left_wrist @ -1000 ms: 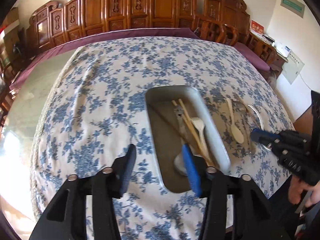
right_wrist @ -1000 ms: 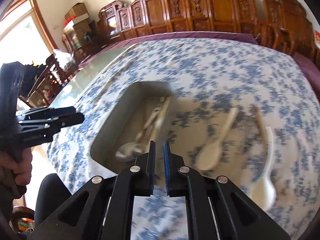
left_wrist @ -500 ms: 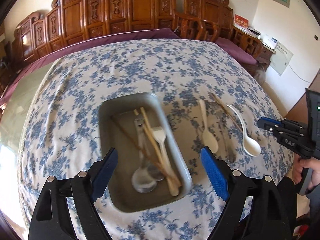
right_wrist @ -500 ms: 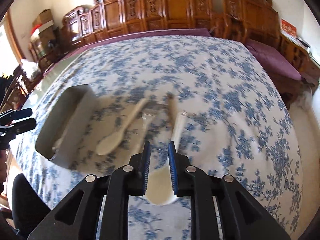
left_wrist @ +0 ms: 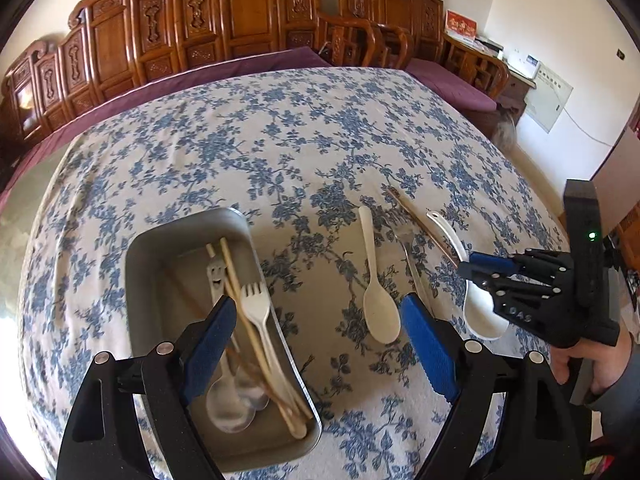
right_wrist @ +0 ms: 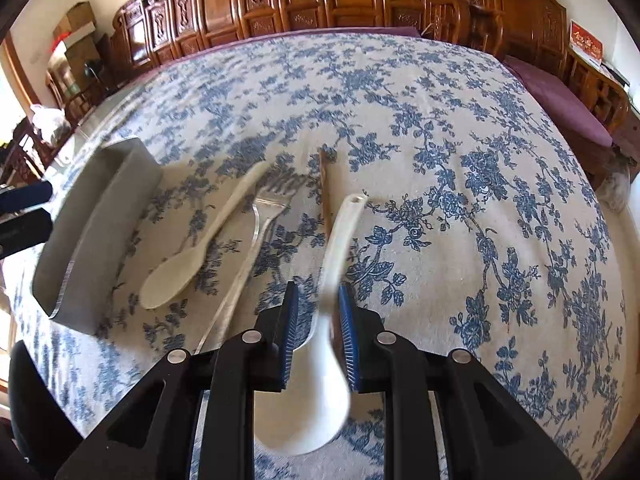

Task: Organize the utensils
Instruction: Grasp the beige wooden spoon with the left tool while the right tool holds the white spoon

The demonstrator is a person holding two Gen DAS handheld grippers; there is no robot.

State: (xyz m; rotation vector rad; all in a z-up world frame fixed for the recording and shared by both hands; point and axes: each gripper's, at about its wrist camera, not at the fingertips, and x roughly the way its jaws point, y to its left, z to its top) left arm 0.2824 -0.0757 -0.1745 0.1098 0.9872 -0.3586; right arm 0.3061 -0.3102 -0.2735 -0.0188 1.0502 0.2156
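White glossy ceramic spoon (right_wrist: 320, 344), deep bowl, lying on tablecloth (right_wrist: 460, 160).

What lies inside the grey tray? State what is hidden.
Inside the grey tray: a white plastic fork, chopsticks and metal spoons. The left tongs cover part of them.

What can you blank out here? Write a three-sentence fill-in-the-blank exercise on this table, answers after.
The cream plastic fork lies inside the grey metal ____. The right gripper has its open jaws on either side of the handle of the white ceramic ____. The left gripper has its jaws wide ____ and holds nothing.
Missing words: tray; spoon; open.
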